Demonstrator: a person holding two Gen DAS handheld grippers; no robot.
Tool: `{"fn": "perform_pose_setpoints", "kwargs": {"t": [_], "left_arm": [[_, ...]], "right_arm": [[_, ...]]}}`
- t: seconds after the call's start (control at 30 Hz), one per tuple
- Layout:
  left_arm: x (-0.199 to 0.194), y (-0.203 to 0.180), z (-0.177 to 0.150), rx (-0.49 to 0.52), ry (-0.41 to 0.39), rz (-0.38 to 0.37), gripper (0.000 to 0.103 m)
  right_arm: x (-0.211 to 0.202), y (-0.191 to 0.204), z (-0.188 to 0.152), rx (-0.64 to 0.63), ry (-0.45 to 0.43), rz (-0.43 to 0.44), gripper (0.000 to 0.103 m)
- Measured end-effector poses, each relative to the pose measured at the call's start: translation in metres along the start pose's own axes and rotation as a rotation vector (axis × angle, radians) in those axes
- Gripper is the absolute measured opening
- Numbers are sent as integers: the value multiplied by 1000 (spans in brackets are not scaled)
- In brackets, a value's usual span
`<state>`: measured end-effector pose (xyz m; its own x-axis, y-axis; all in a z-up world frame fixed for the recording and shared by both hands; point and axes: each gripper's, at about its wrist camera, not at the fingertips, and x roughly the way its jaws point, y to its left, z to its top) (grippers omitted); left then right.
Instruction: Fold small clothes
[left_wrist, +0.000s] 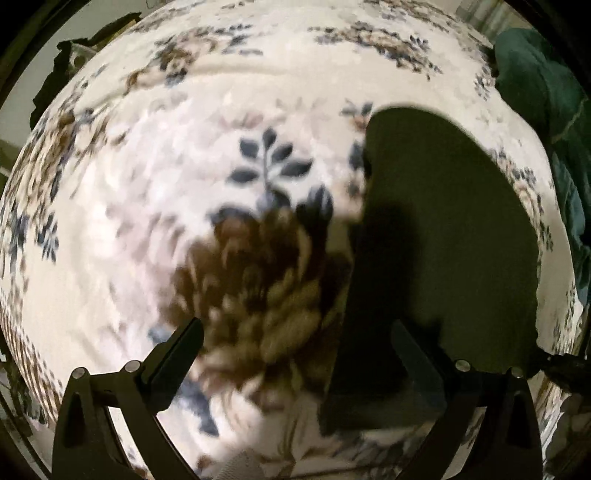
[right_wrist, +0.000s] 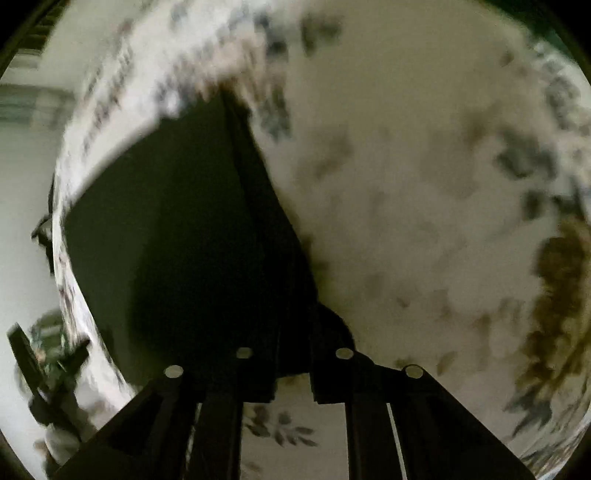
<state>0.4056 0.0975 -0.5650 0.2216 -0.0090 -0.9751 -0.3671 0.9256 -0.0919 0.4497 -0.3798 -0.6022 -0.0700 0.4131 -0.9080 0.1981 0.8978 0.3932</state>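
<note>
The left gripper (left_wrist: 297, 354) hangs with its fingers (left_wrist: 177, 354) spread wide above a flowered bedspread (left_wrist: 122, 206). A dark garment (left_wrist: 443, 236) lies flat from centre toward 4 o'clock, its near edge under the right-hand finger. Teal cloth (left_wrist: 543, 92) sits at 2 o'clock.

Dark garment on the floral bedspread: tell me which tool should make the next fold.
Right. The right tool looks shut on the dark garment's edge, so it could carry that edge over. The left tool is open, gripping nothing, above the floral bedspread beside the cloth.
</note>
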Motion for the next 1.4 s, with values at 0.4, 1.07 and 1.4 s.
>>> {"fn": "perform_pose_setpoints", "kwargs": {"t": [0.4,1.07,1.4], "left_arm": [[41,-41,94,104,-48,-69,103],[51,-30,106,-23,-52,-261,23],[48,-13,110,-107,-21,-340,27]], "right_arm": [[53,34,86,-102,102,330,23],[30,106,127,-390,-34,50,28],[7,126,143,-411,-163,81,8]]}}
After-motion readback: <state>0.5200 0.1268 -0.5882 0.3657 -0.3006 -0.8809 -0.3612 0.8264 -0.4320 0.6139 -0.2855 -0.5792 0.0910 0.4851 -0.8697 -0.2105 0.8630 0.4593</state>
